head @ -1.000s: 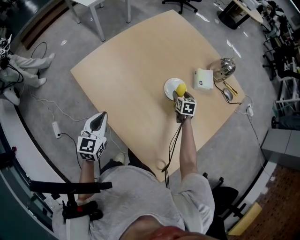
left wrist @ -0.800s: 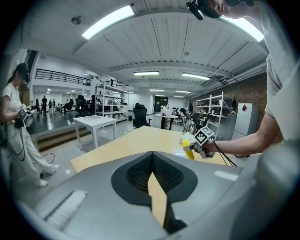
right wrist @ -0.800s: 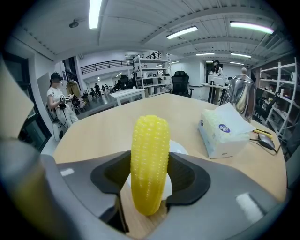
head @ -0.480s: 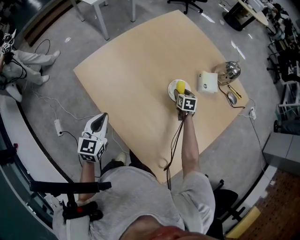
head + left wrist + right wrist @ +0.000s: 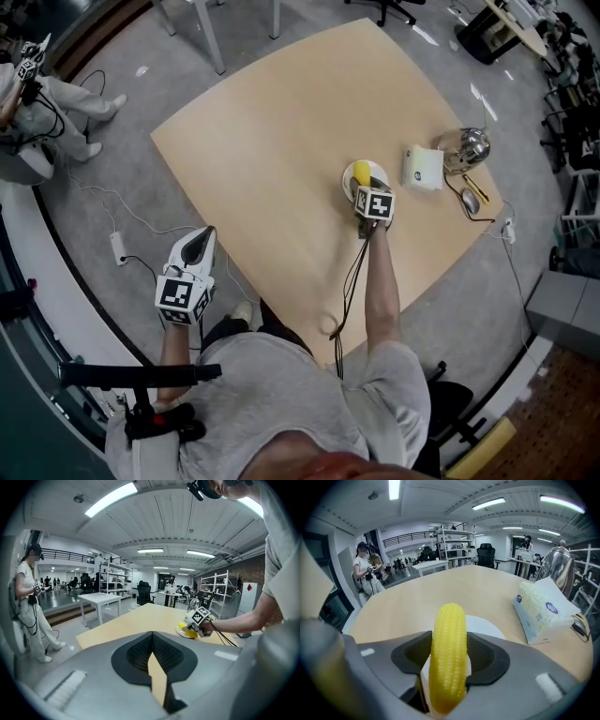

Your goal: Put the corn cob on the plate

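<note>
i've got the corn cob (image 5: 449,620) clamped in my right claw (image 5: 364,186) over the plate (image 5: 485,624); left claw (image 5: 152,637) is closed, well away.

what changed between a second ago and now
The right claw, shut on the corn cob, carried it forward and down, so the cob now hangs over the middle of the plate instead of its side. Nothing was let go. The left claw stayed shut and empty off the edge of the table. The tissue pack and kettle kept their places.
</note>
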Tool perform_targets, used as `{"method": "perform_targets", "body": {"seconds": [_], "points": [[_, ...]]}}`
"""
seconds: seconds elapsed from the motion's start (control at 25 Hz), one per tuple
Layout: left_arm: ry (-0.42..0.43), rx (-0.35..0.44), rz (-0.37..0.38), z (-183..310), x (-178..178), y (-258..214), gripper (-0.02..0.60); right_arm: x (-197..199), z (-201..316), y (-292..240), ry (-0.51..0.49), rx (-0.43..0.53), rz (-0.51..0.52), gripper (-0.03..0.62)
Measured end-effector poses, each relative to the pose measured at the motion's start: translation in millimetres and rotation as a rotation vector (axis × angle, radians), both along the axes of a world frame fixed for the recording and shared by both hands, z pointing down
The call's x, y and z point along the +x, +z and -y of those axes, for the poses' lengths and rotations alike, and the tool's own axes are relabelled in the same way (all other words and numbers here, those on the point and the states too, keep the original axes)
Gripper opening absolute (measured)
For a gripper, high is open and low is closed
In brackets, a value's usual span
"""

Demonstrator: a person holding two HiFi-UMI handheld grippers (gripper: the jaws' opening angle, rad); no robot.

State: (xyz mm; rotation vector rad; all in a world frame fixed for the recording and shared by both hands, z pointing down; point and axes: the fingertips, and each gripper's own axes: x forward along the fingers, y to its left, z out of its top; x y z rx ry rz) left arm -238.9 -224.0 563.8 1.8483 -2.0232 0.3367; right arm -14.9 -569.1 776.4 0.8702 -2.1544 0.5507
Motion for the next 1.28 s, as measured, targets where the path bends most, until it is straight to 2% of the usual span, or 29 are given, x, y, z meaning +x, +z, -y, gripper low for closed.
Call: {"method": "perform_targets", "body": {"seconds": [1.04,1.28], "points": [[-0.029,0.015,-0.016,-5.2,0.3,1.1,0.02,-10.3,8.3,9.7,-0.036,0.007,-0.054,0.244],[-0.035,0.029,-0.015,-8.8,-1.8,-1.7,0.02,-8.9,8.0,16.1,-0.015,-0.02,-0.036,0.27]]}}
